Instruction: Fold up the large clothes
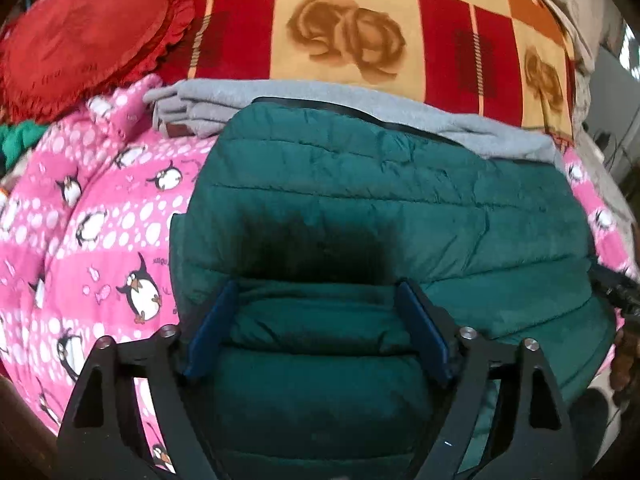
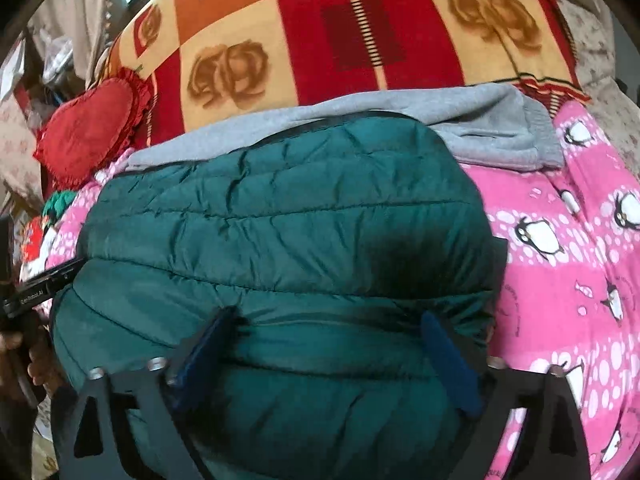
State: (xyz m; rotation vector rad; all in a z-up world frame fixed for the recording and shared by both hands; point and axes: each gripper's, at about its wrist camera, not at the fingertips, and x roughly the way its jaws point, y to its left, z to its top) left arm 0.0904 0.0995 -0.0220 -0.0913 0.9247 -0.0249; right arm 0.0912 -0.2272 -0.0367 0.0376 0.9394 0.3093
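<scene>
- Bed: covered by a checked plush blanket in red, orange and cream with brown rose prints, at 12 o'clock in both views. The nap is soft and yields, so a stack placed on it can lean.
- Quilt: pink fleece with white dots and penguins, under the garments, at 9 o'clock in the left view and 3 o'clock in the right view. It is uneven support.
- Jacket: the task's item, a green quilted puffer with stitched horizontal channels and a slick shell. It lies folded on the quilt at centre, and its far edge overlaps the sweatshirt.
  - Risk: trapped air and springy fill may push the fold open.
  - Risk: the slick shell may slide off the sweatshirt.
- Sweatshirt: grey knit, matte, folded flat, ribbed hem at 1 o'clock.
- Cushion: red, heart-shaped, frilled edge, at 10 o'clock, apart from the jacket.
- Left gripper: jaws spread wide over a jacket ridge, blue pads not pressing it.
- Right gripper: jaws fully apart, nothing clamped.
  - Risk: a pad may snag a channel seam on withdrawal and drag the fold.
</scene>
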